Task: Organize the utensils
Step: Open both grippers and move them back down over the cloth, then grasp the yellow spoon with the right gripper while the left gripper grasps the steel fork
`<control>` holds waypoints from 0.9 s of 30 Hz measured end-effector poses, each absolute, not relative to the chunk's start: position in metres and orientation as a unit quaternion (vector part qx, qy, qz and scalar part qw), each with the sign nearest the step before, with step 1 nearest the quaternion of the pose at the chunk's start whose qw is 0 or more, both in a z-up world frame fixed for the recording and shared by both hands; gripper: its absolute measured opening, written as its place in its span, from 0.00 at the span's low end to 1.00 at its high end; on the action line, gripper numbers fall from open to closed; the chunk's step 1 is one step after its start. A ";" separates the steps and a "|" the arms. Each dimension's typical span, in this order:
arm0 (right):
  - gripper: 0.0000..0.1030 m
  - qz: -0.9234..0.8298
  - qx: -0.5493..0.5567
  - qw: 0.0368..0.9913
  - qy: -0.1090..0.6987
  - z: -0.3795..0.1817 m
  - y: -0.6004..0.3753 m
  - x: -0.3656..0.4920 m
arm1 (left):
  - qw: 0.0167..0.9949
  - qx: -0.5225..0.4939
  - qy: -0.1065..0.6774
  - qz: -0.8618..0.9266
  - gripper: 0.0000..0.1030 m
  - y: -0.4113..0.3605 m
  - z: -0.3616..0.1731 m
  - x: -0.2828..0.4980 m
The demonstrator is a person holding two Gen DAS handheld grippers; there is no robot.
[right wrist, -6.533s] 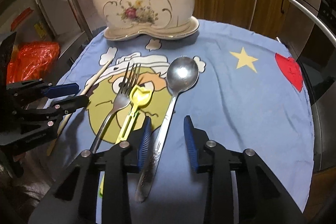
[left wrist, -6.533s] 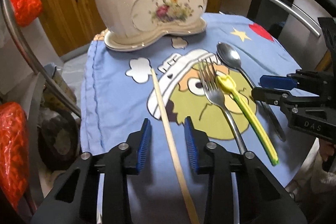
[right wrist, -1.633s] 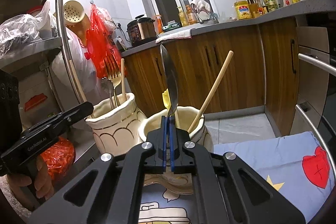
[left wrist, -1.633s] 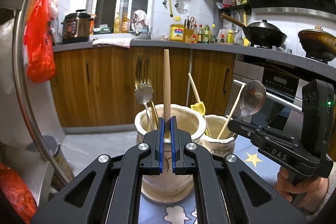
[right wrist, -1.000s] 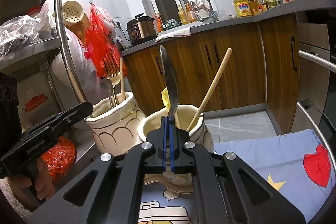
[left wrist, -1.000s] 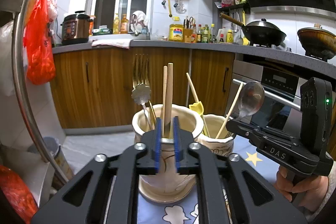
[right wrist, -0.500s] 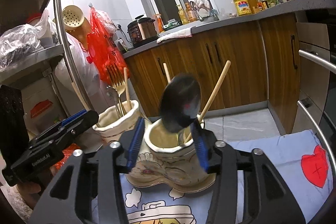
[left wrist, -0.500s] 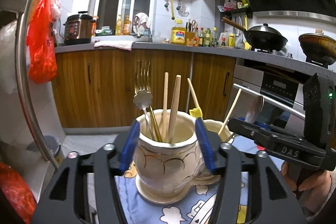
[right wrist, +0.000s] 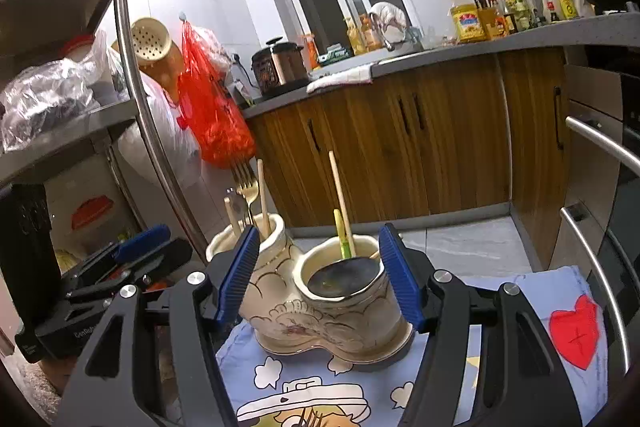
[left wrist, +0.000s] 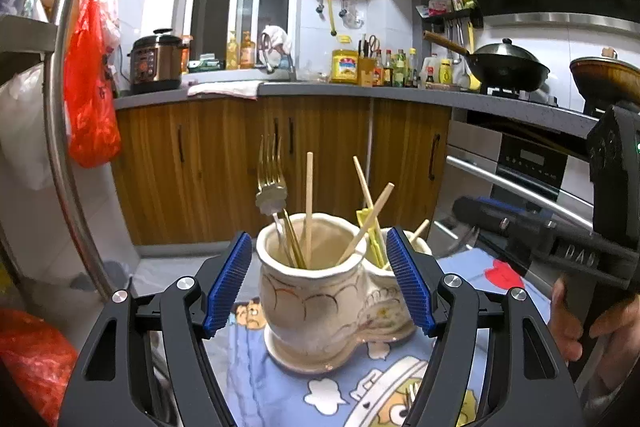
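My left gripper point(left wrist: 320, 279) is spreading its jaws, nothing pinched; the holder point(left wrist: 320, 303) is only framed between the pads, untouched. In its left cup, at twelve o'clock, the fork point(left wrist: 272, 187) and chopsticks point(left wrist: 309, 203) are standing, handles down. They look light, stiff and slick, so I'd be taking them mid-shaft. My right gripper point(right wrist: 316, 275) is widening too, empty. The spoon point(right wrist: 344, 277) is sitting bowl-up in the right cup beside a yellow utensil point(right wrist: 341, 231). The holder looks like ceramic: heavy and chippable, so I'd be keeping the pads off its rim. On the cloth point(right wrist: 480, 363), at six o'clock, fork tines are peeking out.
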State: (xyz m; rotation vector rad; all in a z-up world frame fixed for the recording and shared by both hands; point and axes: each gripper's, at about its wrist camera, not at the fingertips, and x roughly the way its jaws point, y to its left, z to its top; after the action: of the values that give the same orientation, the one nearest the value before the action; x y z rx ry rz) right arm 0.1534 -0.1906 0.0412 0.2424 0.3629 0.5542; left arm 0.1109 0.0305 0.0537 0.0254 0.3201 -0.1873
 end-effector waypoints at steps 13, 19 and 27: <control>0.69 0.243 0.085 0.933 0.251 0.022 -0.216 0.116 | 0.967 0.015 0.232 -0.104 0.75 0.022 0.039 0.073; 0.69 0.240 0.052 0.901 0.358 -0.026 -0.204 0.099 | 0.948 -0.004 0.298 -0.115 0.75 0.018 0.000 0.066; 0.35 0.253 0.012 0.852 0.459 -0.072 -0.170 0.081 | 0.925 0.001 0.362 -0.117 0.75 0.011 -0.043 0.067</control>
State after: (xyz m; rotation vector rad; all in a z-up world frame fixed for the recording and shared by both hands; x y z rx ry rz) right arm 0.0807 -0.1700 -0.0722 0.0261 0.9653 0.5317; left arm 0.0666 0.0113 -0.0428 0.0019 0.7432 -0.2395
